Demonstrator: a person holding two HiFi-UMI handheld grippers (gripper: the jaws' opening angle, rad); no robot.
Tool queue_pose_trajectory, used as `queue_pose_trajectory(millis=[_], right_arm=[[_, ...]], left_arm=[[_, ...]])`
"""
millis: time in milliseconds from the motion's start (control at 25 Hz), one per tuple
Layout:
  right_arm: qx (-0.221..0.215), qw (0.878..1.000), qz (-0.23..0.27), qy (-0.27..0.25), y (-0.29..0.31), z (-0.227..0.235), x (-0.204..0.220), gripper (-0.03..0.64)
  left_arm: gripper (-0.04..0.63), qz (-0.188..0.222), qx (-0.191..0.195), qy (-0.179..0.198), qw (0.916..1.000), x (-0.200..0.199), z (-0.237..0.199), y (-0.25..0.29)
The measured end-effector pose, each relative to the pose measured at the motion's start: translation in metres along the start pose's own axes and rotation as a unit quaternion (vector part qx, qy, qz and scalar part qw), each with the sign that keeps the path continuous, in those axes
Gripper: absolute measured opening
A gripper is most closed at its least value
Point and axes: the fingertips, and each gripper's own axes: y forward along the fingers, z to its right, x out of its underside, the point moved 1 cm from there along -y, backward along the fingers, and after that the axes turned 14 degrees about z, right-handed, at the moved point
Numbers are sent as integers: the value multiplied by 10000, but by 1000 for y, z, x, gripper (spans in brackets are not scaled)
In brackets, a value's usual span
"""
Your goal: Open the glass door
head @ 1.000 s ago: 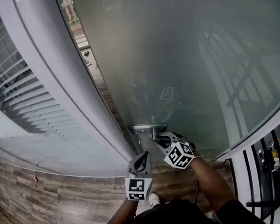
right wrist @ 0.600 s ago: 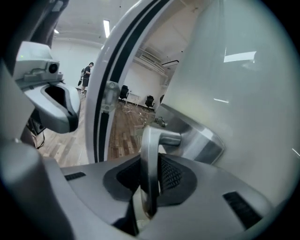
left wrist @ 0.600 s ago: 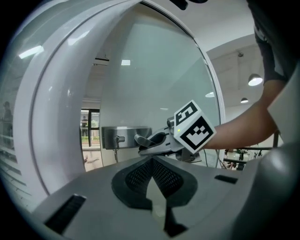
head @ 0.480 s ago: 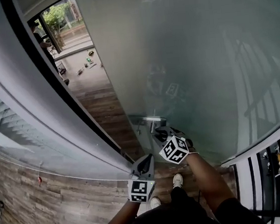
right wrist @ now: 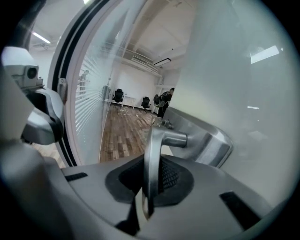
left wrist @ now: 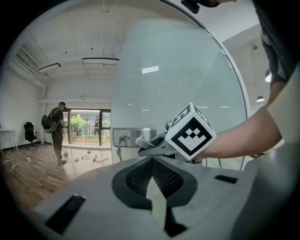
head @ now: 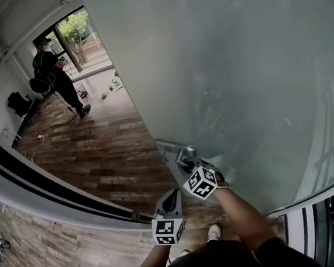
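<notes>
Swung wider than a second ago, the glass door [head: 237, 64] is being held by its lever handle [right wrist: 154, 154]. The right tool [head: 188, 163] is being clenched on that handle, its jaws having just been closing. Just beside it, the left tool [head: 173, 195] is being kept clenched on nothing, apart from the door. Beyond the gap, a room with a wooden floor [head: 98, 154] is being revealed, with a person [head: 52, 73] by a bright far window [head: 78, 33].

Person [head: 52, 73]: standing, upper left, wearing a backpack.
Window [head: 80, 29]: top left, green trees outside.
Office chair [head: 18, 103]: black, far left.
Wood floor [head: 104, 153]: left centre.
</notes>
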Motion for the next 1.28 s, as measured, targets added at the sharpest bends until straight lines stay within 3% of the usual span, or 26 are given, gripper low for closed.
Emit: queue_pose_trajectory(millis=[240,640,1080,1280], right_arm=[[63,9994,-85,343,27,70,31,29],[410,9965,-212,691,50,174,66,25],[949,9883,-453,1103,72,300,120,23],[1242,9833,-553,1206,70,349,138,21]], left_arm=[[2,-209,-232,5,9995,8,1,64],[2,-117,-521,197,9984,14,-20,127],[2,-88,-265,-92,9996,47,-42,236],[2,4,-240,-311,9992,43,-53,290]])
